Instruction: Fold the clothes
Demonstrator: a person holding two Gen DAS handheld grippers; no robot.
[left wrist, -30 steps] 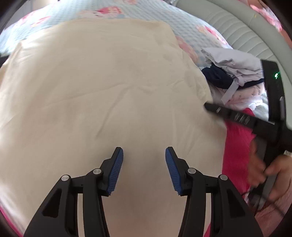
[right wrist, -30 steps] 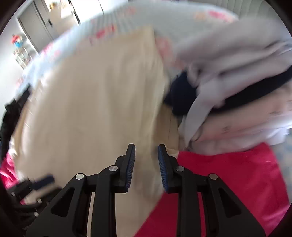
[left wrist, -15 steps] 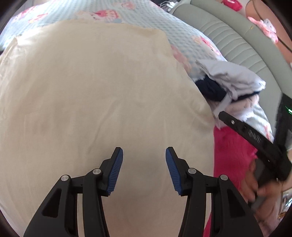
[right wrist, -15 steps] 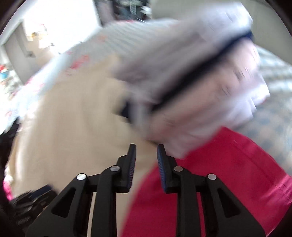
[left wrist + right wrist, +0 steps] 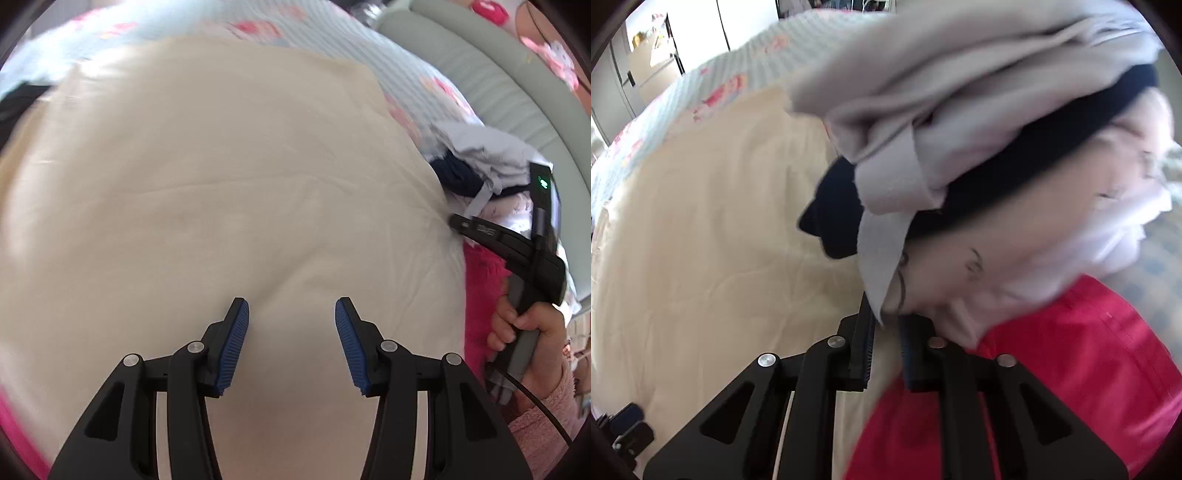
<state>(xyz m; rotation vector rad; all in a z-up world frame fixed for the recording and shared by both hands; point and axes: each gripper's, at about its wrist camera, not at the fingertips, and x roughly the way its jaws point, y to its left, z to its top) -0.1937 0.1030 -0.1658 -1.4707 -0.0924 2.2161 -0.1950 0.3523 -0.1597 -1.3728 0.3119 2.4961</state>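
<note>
Your left gripper (image 5: pixel 291 328) hovers released over the cream garment (image 5: pixel 221 206), spread flat on the bed (image 5: pixel 424 92). Your right gripper (image 5: pixel 886 343) — fingers nearly together, grasp unclear — sits at its right edge, beside the pile of clothes (image 5: pixel 997 147). Likely the first fold — next, pinch that edge.

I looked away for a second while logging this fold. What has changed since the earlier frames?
The right gripper has moved forward to the cream garment's right edge, beside the pile of folded clothes; its narrow jaw gap looks unchanged. The left gripper stays open above the cream garment, holding nothing.
</note>
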